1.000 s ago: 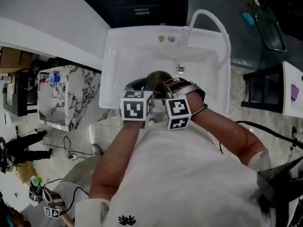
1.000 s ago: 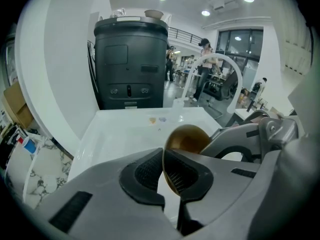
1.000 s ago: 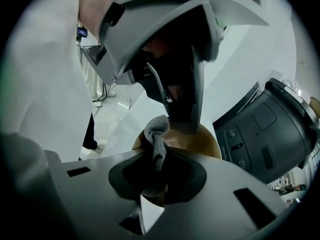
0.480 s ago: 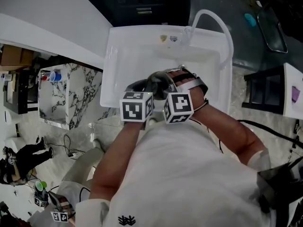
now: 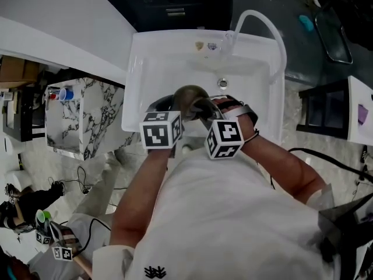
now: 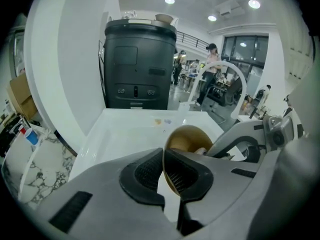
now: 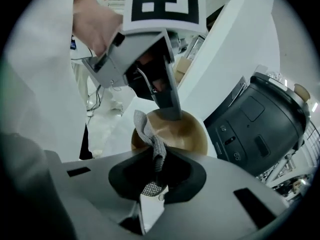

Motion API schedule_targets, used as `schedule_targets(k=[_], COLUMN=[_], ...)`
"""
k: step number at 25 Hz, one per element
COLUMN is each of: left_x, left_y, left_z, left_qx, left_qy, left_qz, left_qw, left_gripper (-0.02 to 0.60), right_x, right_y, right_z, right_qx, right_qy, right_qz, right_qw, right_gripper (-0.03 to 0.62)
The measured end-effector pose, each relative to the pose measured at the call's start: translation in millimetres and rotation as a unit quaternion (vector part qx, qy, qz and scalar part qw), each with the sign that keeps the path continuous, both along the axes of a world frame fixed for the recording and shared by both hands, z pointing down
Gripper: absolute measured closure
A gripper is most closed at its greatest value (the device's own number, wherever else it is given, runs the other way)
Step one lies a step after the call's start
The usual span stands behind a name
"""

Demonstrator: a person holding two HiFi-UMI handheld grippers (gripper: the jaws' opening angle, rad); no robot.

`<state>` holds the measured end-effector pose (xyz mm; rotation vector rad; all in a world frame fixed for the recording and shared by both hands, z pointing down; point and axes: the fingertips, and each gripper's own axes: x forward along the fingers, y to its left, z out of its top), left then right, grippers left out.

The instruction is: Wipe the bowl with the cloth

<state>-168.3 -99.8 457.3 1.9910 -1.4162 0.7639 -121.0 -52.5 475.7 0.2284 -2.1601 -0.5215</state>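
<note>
Firmly, left tongs (image 6: 163,173) on bowl (image 6: 187,137) rim, right tongs (image 7: 156,178) on grey cloth (image 7: 149,134)

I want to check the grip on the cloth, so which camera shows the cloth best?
The right gripper view: the grey cloth sticks up from the right gripper's shut jaws, in front of the brown bowl. The head view does not show it clearly; the left gripper view shows the bowl, no clear cloth.

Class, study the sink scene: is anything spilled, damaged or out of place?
Nothing stands out. The left gripper holds the bowl by its rim over the sink, and the right gripper pinches the cloth.
</note>
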Motion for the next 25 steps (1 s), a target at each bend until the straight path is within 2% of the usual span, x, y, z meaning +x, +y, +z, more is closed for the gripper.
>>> schedule_targets(k=[4,7,11,14,17,20,23,25], left_x=[-16,-28,-39,-42,-45,-40,-24,-9], left_y=[-2,-2,0,0,0,3,8,13], left_z=[-2,-6,-12,-16,-20,-28,-35,-40], left_qx=[0.003,0.002,0.006,0.004,0.004,0.001,-0.009,-0.023], left_qy=[0.026,0.071,0.140,0.202,0.278,0.373,0.440,0.484], left_qz=[-0.026,-0.054,-0.085,-0.097,-0.107,-0.089,-0.059,-0.047], left_qw=[0.9993,0.9960,0.9865,0.9744,0.9545,0.9237,0.8961,0.8735], left_gripper=[0.561,0.561,0.561,0.561,0.561,0.561,0.561,0.561], right_x=[-5,0,13,25,35,38,38,38], right_y=[13,13,12,5,-2,-3,3,6], right_z=[-20,-43,-71,-95,-113,-124,-143,-154], right_qx=[-0.072,-0.098,-0.109,-0.123,-0.136,-0.150,-0.179,-0.192], right_qy=[-0.082,-0.132,-0.179,-0.228,-0.262,-0.280,-0.322,-0.345], right_qz=[-0.011,-0.013,-0.017,-0.010,-0.010,-0.030,-0.058,-0.071], right_qw=[0.994,0.986,0.978,0.966,0.955,0.948,0.928,0.916], right_gripper=[0.551,0.551,0.551,0.551,0.551,0.551,0.551,0.551])
